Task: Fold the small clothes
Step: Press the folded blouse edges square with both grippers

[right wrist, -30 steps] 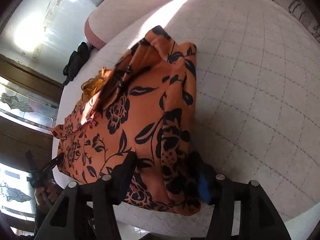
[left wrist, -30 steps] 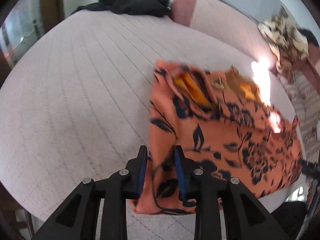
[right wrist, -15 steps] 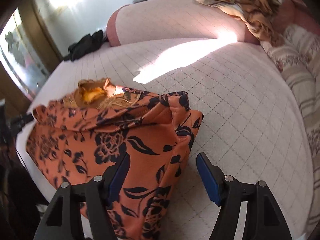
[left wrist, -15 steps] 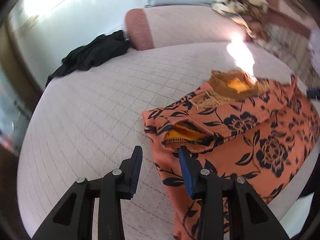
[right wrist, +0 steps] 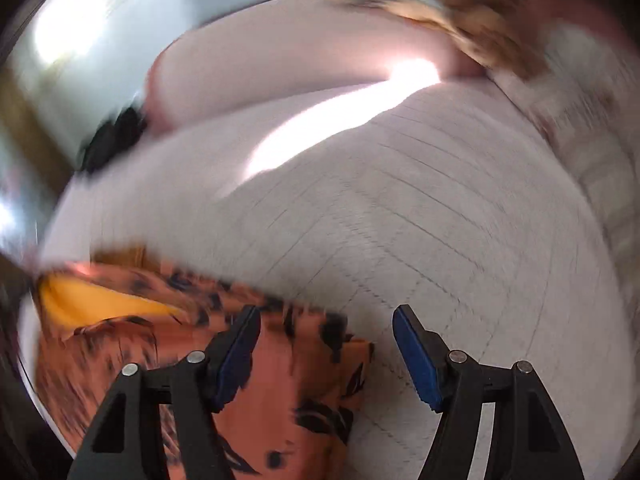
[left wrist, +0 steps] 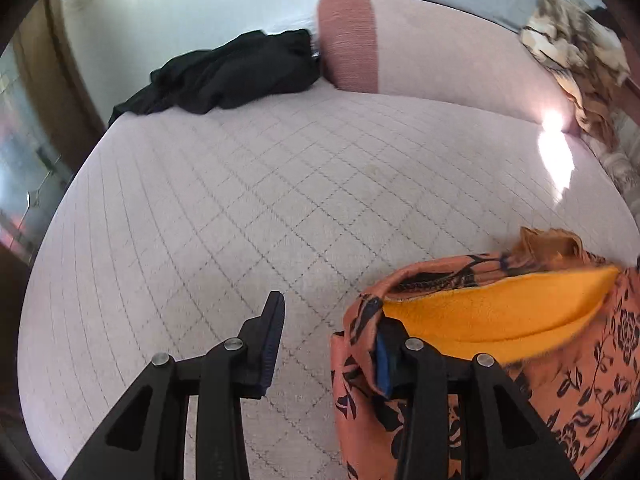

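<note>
Midway through the job, the left gripper (left wrist: pixel 326 344), its jaws just widened, and the right gripper (right wrist: pixel 326 344) both gape with nothing pinched. Beneath them the orange floral garment (left wrist: pixel 560 380) lies partly folded at the bed's (left wrist: pixel 280 184) near edge, orange lining exposed. Farther back, a black garment (left wrist: pixel 232 72) looks unfolded.

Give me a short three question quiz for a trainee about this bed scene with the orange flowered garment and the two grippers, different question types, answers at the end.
1. True or false: the left gripper is clamped on the orange floral garment.
2. Multiple choice: the garment's inner lining is A) black B) bright yellow-orange C) white.
3. Fill in: the black clothing lies at the far edge of the quilted bed cover, beside the pink ____.

Key: 1 false, its jaws stand open with only bed cover between them. 2 B. 3 bolster.
</note>
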`<control>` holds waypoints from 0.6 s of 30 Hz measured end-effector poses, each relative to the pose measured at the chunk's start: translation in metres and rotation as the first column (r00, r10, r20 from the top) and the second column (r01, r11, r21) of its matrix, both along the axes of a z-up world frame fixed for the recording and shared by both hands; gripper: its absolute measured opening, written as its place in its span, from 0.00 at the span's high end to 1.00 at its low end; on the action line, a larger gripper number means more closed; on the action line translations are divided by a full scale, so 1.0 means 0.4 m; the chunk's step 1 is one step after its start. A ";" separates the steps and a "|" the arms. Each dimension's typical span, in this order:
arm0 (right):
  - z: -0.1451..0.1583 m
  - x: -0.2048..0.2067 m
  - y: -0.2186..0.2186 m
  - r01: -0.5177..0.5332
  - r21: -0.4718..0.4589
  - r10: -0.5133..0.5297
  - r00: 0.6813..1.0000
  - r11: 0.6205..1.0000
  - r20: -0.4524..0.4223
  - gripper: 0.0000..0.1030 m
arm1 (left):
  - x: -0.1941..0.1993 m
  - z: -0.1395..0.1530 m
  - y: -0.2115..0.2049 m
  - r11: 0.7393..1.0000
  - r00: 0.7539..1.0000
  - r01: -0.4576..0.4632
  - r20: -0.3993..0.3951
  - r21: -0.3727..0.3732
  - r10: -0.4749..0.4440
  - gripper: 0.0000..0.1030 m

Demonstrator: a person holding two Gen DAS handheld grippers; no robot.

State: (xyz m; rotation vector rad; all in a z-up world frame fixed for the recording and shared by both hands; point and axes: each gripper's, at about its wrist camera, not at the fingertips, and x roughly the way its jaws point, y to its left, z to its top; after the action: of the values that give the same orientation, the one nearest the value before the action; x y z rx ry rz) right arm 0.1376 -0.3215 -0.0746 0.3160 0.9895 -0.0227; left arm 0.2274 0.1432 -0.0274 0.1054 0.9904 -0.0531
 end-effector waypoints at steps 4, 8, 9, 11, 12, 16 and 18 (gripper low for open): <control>-0.018 -0.054 0.028 -0.081 -0.050 0.079 0.996 0.996 -0.038 0.30 | -0.060 -0.018 -0.020 0.990 0.997 0.075 0.021 0.118 -0.078 0.38; -0.004 -0.132 0.040 -0.100 -0.026 0.100 0.995 0.995 -0.014 0.30 | -0.082 -0.020 -0.011 0.990 0.992 0.129 -0.019 0.063 -0.128 0.36; 0.004 -0.141 0.047 -0.105 -0.040 0.105 0.994 0.994 -0.006 0.30 | -0.073 -0.013 -0.003 0.993 0.994 0.110 -0.021 0.032 -0.109 0.36; 0.025 -0.154 0.064 -0.115 -0.067 0.117 0.993 0.991 0.016 0.30 | -0.039 0.006 0.012 0.999 0.999 0.040 -0.013 -0.011 -0.040 0.36; 0.034 -0.159 0.072 -0.118 -0.060 0.120 0.993 0.991 0.022 0.30 | -0.020 0.008 0.017 1.000 1.000 0.006 -0.019 -0.021 -0.007 0.36; 0.052 -0.170 0.110 -0.145 -0.056 0.147 0.989 0.988 0.034 0.30 | 0.059 0.002 0.071 0.973 0.980 -0.159 -0.144 -0.168 0.135 0.34; 0.052 -0.174 0.121 -0.160 -0.035 0.162 0.986 0.986 0.030 0.30 | 0.076 -0.030 0.107 0.923 0.945 -0.255 -0.275 -0.289 0.175 0.30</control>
State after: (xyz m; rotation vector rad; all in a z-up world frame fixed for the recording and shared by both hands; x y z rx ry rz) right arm 0.0680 -0.2731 -0.0539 0.2052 0.9788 0.1129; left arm 0.2577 0.1859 -0.0393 -0.3187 1.2221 -0.0236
